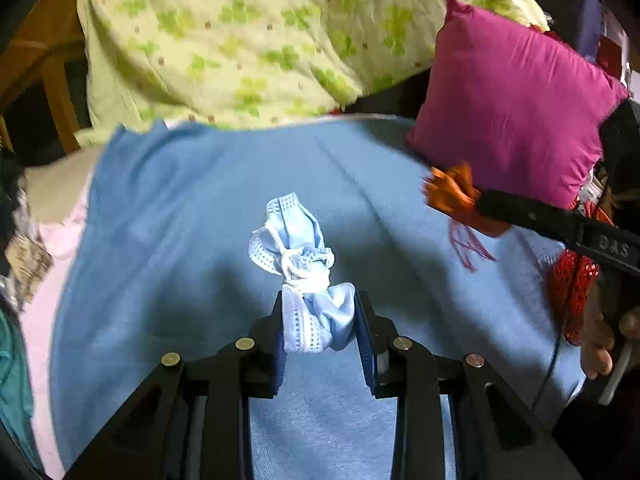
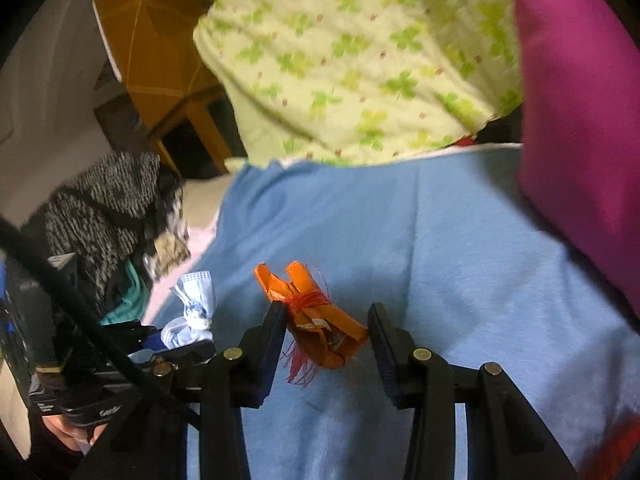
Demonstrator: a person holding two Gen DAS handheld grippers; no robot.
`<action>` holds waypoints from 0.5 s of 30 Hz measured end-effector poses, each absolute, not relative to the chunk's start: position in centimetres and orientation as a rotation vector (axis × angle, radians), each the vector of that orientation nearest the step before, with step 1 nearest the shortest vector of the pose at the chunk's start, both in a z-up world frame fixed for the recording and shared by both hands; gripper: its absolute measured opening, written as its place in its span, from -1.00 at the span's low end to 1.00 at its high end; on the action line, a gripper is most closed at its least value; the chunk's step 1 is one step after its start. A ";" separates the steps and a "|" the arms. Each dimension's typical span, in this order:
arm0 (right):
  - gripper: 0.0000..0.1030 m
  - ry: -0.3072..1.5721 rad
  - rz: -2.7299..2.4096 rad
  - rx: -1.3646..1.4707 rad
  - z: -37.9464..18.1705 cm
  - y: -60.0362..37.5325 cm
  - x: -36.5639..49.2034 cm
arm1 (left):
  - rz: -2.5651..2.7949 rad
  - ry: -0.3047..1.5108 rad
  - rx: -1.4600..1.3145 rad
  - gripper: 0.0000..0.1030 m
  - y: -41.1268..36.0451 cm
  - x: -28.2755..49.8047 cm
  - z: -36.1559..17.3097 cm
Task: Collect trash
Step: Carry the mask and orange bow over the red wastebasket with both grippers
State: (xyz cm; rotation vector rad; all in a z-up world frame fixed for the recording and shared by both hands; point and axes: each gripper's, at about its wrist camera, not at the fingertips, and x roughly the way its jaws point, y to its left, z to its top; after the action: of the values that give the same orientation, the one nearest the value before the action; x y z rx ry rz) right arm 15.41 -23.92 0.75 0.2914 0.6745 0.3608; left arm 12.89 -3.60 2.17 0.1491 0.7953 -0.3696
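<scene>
While clamped in the left gripper point(image 1: 320, 322), crumpled blue face mask point(image 1: 302, 276) raised above the bed's blue blanket point(image 1: 200, 220); orange wrapper bundle point(image 2: 316, 320) pinched in the right gripper point(image 2: 328, 324). Both light, soft, crushable (probably slippery); grip mid-bundle, at the knot.

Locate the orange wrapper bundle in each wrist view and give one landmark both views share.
Left wrist view: orange wrapper bundle at right of centre, at the tip of the right gripper, below the magenta cushion.
Right wrist view: orange wrapper bundle at lower centre, between the right gripper's fingers.
Shared landmark: the magenta cushion, resting on the blue blanket.
</scene>
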 end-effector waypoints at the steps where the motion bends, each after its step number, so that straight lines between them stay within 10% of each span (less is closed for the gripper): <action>1: -0.13 0.655 0.350 0.301 1.2 -24.7 14.3 | -0.363 0.780 0.156 -0.37 -4.1 12.8 2.6; 15: -0.13 0.481 0.243 0.434 4.3 -33.3 1.8 | -0.287 0.547 0.249 -0.37 -10.1 4.8 9.4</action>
State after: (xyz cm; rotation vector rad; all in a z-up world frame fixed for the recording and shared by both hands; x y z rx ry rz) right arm 1.76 -33.29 4.30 0.4343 0.4810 0.2432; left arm 4.83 -10.11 9.36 0.2486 0.5475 -0.2867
